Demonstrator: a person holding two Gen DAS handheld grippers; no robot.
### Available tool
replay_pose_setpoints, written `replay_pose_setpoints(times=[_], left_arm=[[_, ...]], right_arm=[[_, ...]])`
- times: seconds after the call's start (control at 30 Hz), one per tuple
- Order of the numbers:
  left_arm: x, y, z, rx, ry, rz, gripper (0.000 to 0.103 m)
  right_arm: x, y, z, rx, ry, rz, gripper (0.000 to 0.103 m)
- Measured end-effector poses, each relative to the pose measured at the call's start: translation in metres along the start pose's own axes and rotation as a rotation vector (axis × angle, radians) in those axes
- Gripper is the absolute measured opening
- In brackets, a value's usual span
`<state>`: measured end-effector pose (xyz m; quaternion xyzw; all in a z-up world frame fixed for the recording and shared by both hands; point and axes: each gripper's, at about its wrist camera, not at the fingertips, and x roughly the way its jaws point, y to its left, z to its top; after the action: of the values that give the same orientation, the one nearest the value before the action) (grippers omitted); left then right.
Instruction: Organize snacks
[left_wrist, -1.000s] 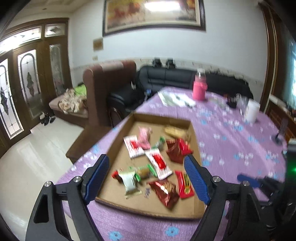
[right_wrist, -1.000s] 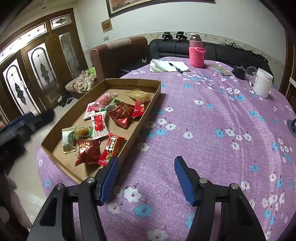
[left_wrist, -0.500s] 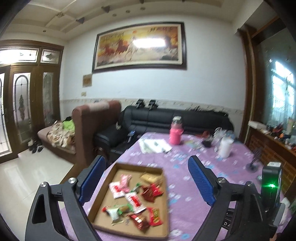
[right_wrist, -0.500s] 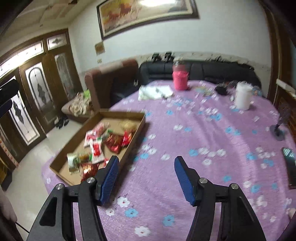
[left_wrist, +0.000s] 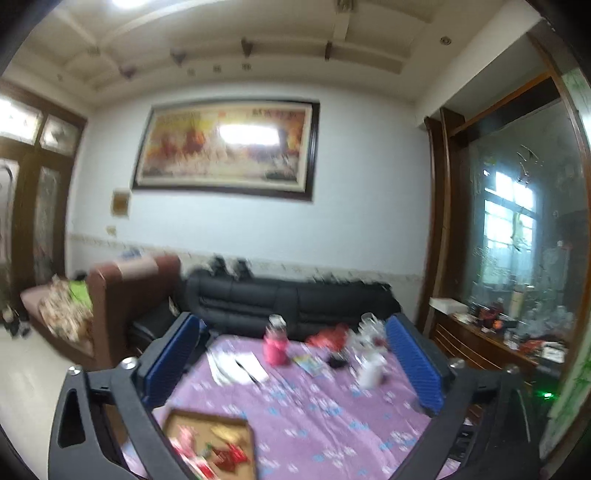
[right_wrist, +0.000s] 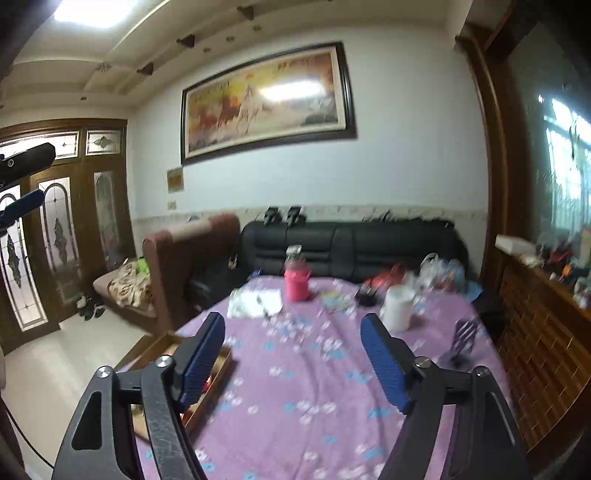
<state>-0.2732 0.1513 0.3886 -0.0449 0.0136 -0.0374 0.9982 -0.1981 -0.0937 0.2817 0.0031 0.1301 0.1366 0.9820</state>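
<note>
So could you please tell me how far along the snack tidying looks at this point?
Done: several snacks lie in the cardboard tray at the table's near left, and no loose packets show on the purple tablecloth. In hand: nothing; the left gripper and right gripper are both open, empty and raised above the table. Left: apparently nothing, though blur hides detail.

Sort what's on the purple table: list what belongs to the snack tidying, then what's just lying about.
For the job: shallow brown cardboard tray; red and white wrapped snack packets in it.

Lying about: pink sleeved bottle; white papers with a pen; white lidded cup; colourful booklet.
</note>
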Motion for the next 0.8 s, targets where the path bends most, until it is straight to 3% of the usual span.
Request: replay_pose_setpoints(times=[0.1,0.17,0.23,0.33,0.57,0.8], left_arm=[[-0.012,0.004,0.002,0.031,-0.076,0.082,0.103],[-0.016,0.013,-0.012,0.016,-0.078,0.146,0.103],[-0.009,0.024,-0.036,-0.026,-0.023,0.192,0.103],[0.017,0.043,-0.089,-0.052,0.116,0.202,0.103],[0.08,0.095,-0.2,-0.103,0.456,0.328,0.103],[0.094,0.137,-0.254,-0.144,0.605,0.428,0.103]], right_arm=[[-0.001,0.006,0.011,-0.029,-0.002,-0.003,0.089],[0.007,0.015,0.007,-0.035,0.019,0.016,0.089],[0.027,0.029,-0.009,-0.03,0.073,0.065,0.089],[0.054,0.05,-0.035,-0.016,0.147,0.125,0.089],[0.127,0.106,-0.107,-0.112,0.349,0.138,0.089],[0.172,0.134,-0.137,-0.12,0.454,0.185,0.09]])
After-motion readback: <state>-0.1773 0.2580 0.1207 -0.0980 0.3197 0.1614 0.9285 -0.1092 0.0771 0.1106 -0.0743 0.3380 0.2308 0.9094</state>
